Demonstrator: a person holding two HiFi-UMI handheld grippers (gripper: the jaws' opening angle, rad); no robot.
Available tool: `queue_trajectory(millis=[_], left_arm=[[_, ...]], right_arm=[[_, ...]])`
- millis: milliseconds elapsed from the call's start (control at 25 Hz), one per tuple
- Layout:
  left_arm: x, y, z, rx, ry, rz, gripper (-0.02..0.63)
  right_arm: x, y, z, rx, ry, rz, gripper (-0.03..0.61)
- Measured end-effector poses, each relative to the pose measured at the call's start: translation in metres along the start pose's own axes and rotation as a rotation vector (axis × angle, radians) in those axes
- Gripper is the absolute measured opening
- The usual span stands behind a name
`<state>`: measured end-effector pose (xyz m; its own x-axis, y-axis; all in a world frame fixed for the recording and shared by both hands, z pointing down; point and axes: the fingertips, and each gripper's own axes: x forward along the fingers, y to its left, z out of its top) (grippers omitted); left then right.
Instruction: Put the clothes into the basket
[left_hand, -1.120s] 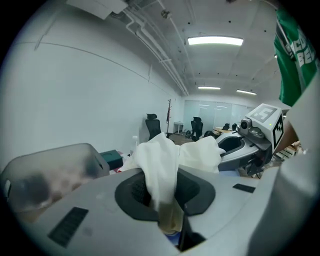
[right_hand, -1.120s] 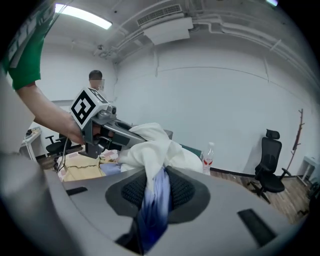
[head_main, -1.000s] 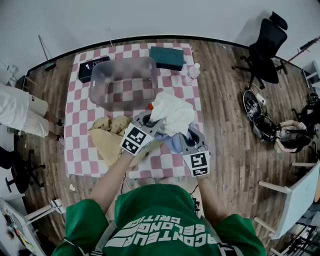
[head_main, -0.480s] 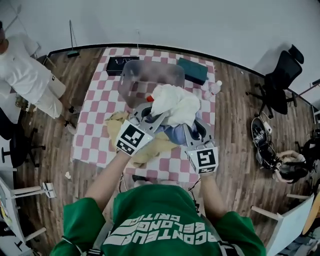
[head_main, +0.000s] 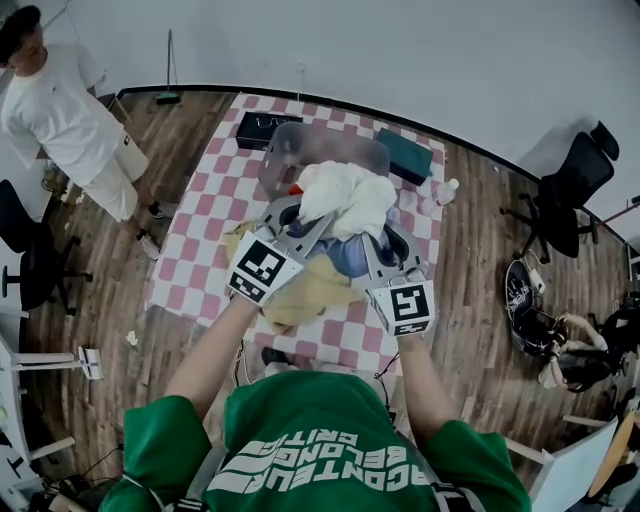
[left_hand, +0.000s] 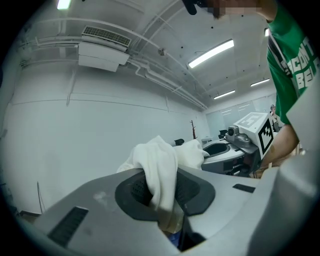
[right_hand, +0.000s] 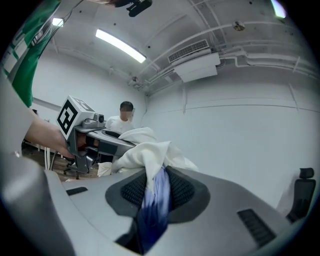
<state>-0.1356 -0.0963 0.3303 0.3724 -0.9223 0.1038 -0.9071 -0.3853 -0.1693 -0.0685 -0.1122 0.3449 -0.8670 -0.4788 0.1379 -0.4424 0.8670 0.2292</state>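
2 tongs (head_main: 300, 218), 1 basket (head_main: 300, 150), approx. 3 garments (head_main: 345, 195), 1 table (head_main: 200, 255)

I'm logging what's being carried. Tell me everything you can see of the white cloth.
The white cloth is soft, crumpled fabric bunched into a mound. The left gripper and the right gripper are each shut on a fold of it, holding it in the air over the checked table, near the clear basket. A blue cloth hangs below it, pinched with it in the right gripper's jaws.
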Motion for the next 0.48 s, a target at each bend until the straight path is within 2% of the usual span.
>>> queue_trajectory(millis=[280, 480], left_arm=[[0.008, 0.023, -0.006, -0.018, 0.010, 0.034, 0.057], [0.023, 0.047, 0.001, 0.003, 0.002, 0.049, 0.057]], right_arm=[[0.025, -0.010, 0.007, -0.015, -0.011, 0.012, 0.092], [0.051, -0.028, 0.016, -0.034, -0.024, 0.016, 0.092]])
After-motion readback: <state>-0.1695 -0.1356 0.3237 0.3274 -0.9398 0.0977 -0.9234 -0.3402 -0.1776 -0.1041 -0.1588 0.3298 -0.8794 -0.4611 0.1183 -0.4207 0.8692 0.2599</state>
